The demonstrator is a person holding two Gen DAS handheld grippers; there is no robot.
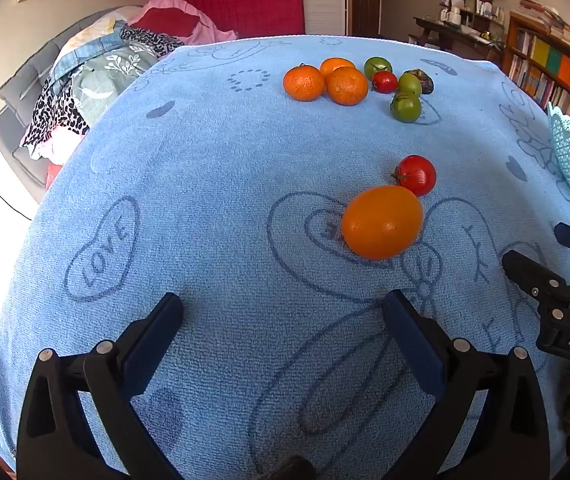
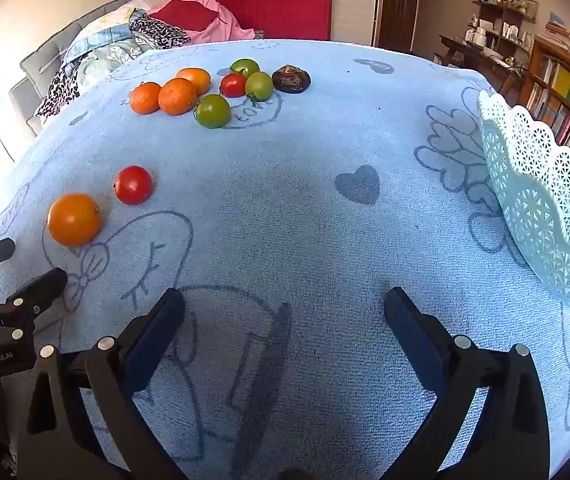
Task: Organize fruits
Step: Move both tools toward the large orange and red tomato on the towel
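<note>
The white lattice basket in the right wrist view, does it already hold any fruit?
No, the basket shows only its bare lattice wall; all fruit lies on the blue towel.

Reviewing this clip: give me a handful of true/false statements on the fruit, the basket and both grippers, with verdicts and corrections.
1. Both grippers are open and hold nothing. True: the left gripper and the right gripper stand wide over bare blue towel.
2. The white lattice basket already holds fruit. False: none shows in the part in view; all visible fruit lies on the towel.
3. A red tomato lies right by the large orange fruit, apart from the far cluster. True.
4. The far cluster has only mandarins. False: it also has green tomatoes, a red one and a dark brown item.
</note>
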